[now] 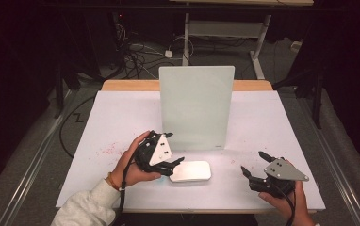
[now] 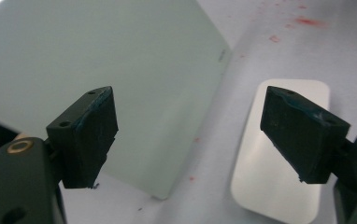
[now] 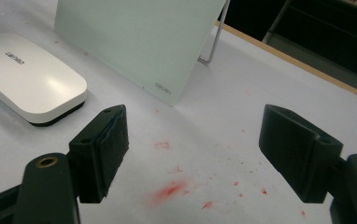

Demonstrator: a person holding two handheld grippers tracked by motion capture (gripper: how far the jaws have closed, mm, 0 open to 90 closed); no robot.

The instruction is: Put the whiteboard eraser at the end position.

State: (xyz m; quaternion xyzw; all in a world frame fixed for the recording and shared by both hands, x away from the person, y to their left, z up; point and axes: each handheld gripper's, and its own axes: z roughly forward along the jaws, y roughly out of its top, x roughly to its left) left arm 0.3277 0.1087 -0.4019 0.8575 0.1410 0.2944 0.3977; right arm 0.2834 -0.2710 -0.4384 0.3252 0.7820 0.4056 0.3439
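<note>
A pale green glass board [image 1: 196, 107] stands upright on a wire stand at the table's middle. In front of it lies a flat white eraser block [image 1: 190, 171]. My left gripper [image 1: 173, 165] is open right at the block's left end, one jaw over its edge; in the left gripper view the board [image 2: 97, 70] and the block [image 2: 284, 158] lie beyond the spread jaws, which hold nothing. My right gripper [image 1: 252, 164] is open at the front right, apart from the block [image 3: 27, 79] and from the board [image 3: 139, 42].
The white table sheet [image 1: 121, 122] carries red marker smudges [image 1: 110, 150] at the left and more [image 3: 172, 189] under the right gripper. The table's wooden back edge [image 1: 131, 85] shows behind the board. Cables lie on the floor beyond.
</note>
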